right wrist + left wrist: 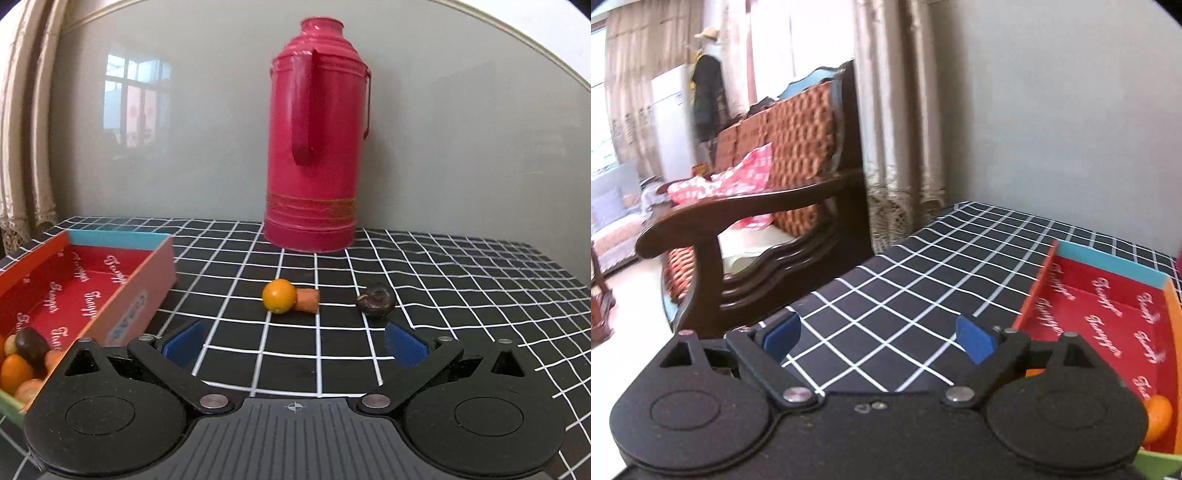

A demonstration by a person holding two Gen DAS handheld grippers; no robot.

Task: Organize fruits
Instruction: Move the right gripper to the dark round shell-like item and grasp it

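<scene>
Both the left gripper [879, 338] and right gripper [295, 341] gape wide and empty above the checked tablecloth [461, 280], the carrot piece [307, 299] lying mid-table, long axis crosswise, touching the round orange fruit [279, 295], beside the red box [92, 280].

- Bench [332, 354]: fills the lower half of the right wrist view.
- Box [147, 280]: on bench, left edge; several fruits [22, 365] in its near end.
- Flask [317, 147]: upright, centre, at the back, before the wall.
- Round fruit [279, 296]: centre, touching a cut piece [308, 300] to its right.
- Dark fruit [376, 299]: further right, apart.
</scene>
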